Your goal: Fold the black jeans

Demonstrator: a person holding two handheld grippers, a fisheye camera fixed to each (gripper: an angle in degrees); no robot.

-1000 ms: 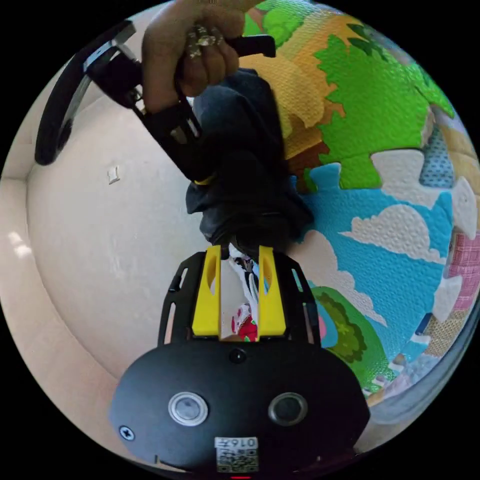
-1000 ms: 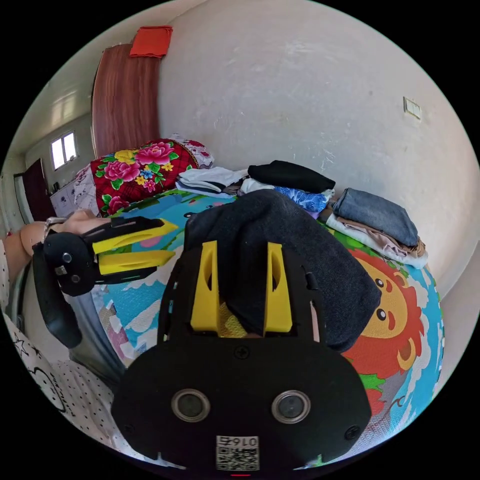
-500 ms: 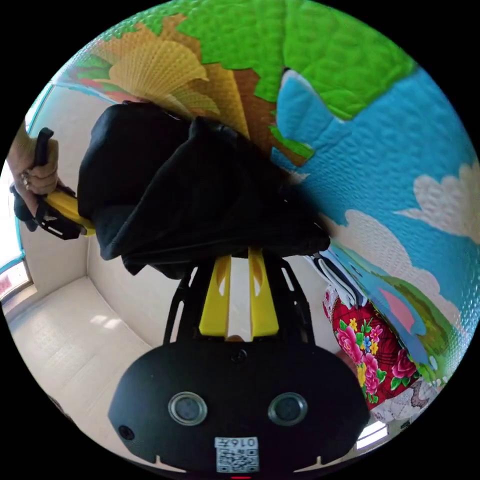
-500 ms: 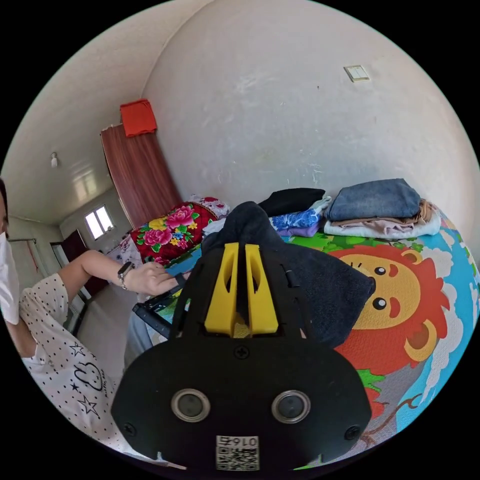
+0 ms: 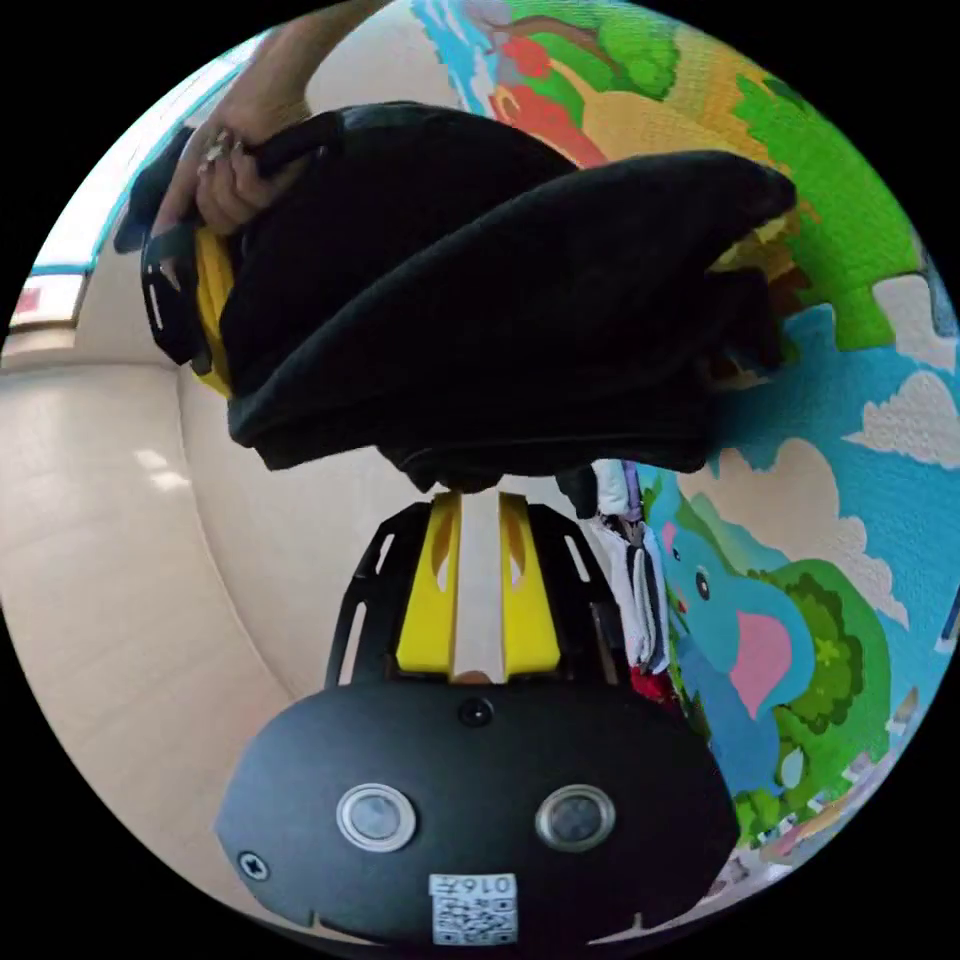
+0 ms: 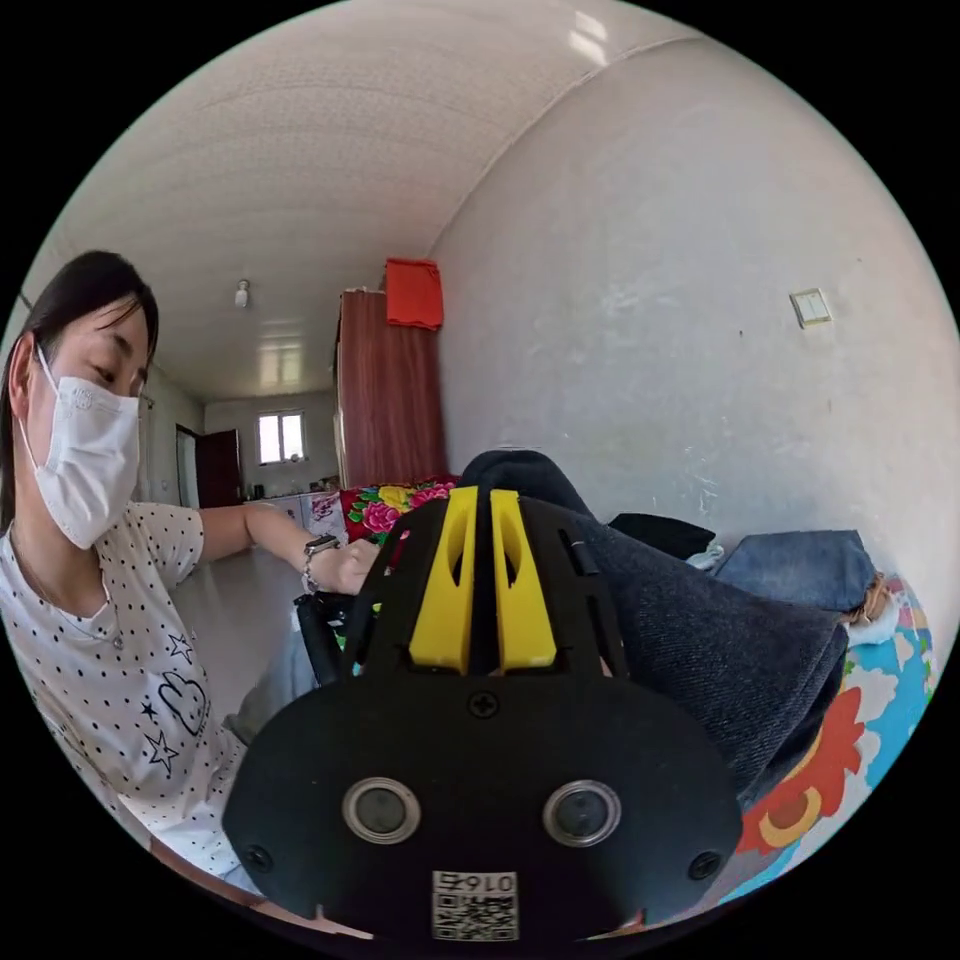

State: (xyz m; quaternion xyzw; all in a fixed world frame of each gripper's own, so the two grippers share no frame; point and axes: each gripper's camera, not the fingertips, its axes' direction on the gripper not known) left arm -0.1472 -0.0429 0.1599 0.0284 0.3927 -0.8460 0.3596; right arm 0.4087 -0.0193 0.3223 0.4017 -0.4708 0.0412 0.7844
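While the bundled black denim jeans (image 5: 480,300) are held up between both tongs, the left gripper (image 5: 478,500) and the right gripper (image 6: 483,495) are closed on opposite ends, above the colourful foam play mat (image 5: 850,520).

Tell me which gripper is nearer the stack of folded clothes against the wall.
Right, as far as the views show. The right gripper holds the black jeans near that stack; the left gripper grips the jeans' far end.
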